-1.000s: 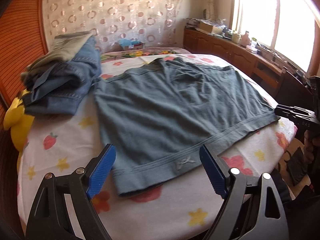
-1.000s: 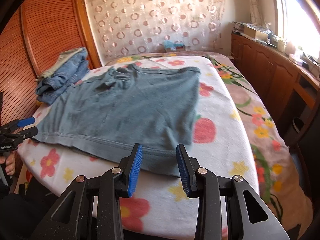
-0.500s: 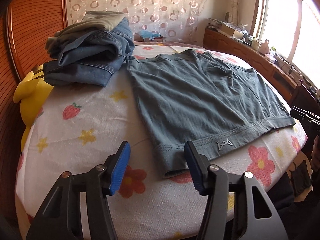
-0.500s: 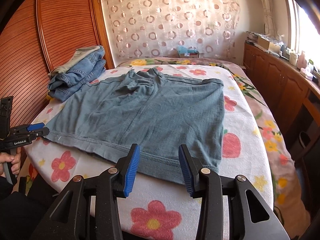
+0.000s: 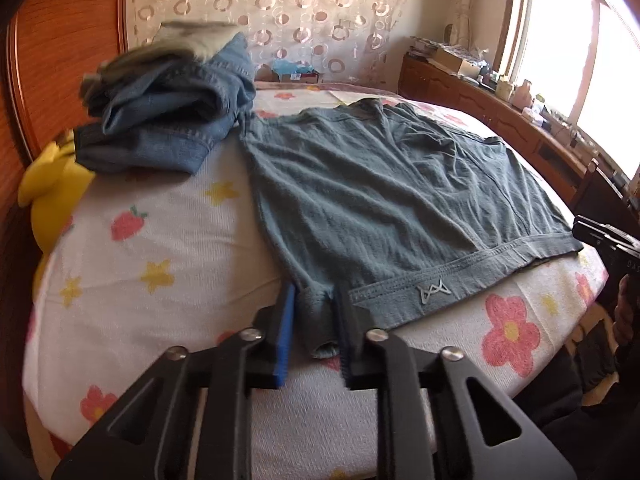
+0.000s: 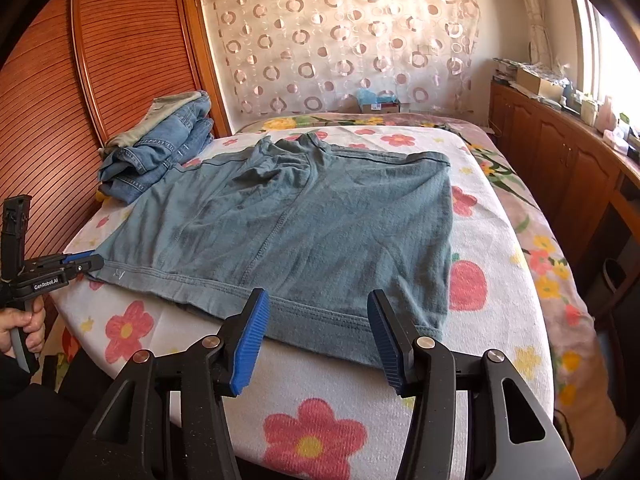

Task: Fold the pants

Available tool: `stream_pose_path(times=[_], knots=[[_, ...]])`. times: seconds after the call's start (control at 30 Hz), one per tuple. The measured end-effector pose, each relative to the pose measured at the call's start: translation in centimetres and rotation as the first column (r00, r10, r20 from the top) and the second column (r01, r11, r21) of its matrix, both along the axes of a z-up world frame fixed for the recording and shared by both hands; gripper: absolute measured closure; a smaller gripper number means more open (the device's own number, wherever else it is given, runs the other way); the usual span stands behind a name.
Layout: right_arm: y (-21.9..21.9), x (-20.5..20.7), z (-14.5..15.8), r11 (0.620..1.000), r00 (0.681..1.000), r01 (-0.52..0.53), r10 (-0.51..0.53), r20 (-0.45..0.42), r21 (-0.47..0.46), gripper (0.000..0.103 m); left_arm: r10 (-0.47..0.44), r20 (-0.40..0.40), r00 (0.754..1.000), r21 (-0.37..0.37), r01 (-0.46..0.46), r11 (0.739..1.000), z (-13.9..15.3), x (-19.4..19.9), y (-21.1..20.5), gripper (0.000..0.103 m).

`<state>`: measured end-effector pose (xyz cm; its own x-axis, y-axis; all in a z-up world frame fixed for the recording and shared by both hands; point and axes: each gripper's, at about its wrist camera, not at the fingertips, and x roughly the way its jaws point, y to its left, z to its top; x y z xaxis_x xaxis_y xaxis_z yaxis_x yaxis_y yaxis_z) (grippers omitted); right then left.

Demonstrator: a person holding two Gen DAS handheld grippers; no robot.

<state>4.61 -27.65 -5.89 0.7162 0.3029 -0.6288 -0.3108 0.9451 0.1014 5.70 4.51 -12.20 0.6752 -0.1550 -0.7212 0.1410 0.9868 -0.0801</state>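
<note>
Grey-blue shorts (image 5: 384, 208) lie spread flat on the flowered bed, waistband toward me; they also show in the right wrist view (image 6: 304, 232). My left gripper (image 5: 316, 320) is shut on the waistband's left corner, which bunches between the blue pads. It shows in the right wrist view (image 6: 90, 262) at the shorts' left corner. My right gripper (image 6: 316, 340) is open, its fingers straddling the waistband near the right corner. It shows at the right edge of the left wrist view (image 5: 608, 240).
A pile of folded jeans (image 5: 168, 120) sits at the bed's far left by the wooden headboard (image 6: 100, 92). A yellow plush toy (image 5: 52, 196) lies beside it. Wooden cabinets (image 6: 560, 168) run along the right under the window.
My left gripper moved to the waistband's left corner and closed on it. My right gripper moved closer to the waistband and opened wider.
</note>
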Motion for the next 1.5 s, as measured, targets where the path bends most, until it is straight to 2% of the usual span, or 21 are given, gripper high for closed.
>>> stream_pose_path(times=[0.1,0.33,0.63,0.9,1.13,1.5], knots=[[-0.2,-0.2,0.1,1.0,1.0,0.008,-0.008,0.002,0.009,0.05,-0.026,0.016,1.0,0.007,0.026,1.0,0.8,0.3,-0.7,0.093],[-0.8,-0.3,-0.1,0.999,1.0,0.026,-0.026,-0.006,0.021,0.049,-0.095,0.048,0.994,0.01,0.095,0.995,2.7,1.5,-2.8,0.094],[-1.8,-0.8,-0.1,0.998,0.999,0.048,-0.048,-0.005,0.043,0.049,-0.228,0.077,0.971,0.039,0.225,0.974,5.0,3.4,-8.2,0.095],[-2.8,-1.0,0.0,0.997,0.998,0.067,-0.068,0.007,0.049,0.049,-0.341,0.076,0.937,0.047,0.338,0.94,6.1,5.2,-13.8,0.095],[-3.2,-1.3,-0.4,0.996,0.998,0.068,-0.069,0.012,0.058,0.049,-0.435,0.08,0.897,0.071,0.431,0.9,7.4,5.8,-19.2,0.095],[-4.9,-1.9,-0.4,0.992,0.995,0.095,-0.097,0.021,0.084,0.049,-0.516,0.075,0.853,0.072,0.511,0.856,8.4,6.2,-25.2,0.095]])
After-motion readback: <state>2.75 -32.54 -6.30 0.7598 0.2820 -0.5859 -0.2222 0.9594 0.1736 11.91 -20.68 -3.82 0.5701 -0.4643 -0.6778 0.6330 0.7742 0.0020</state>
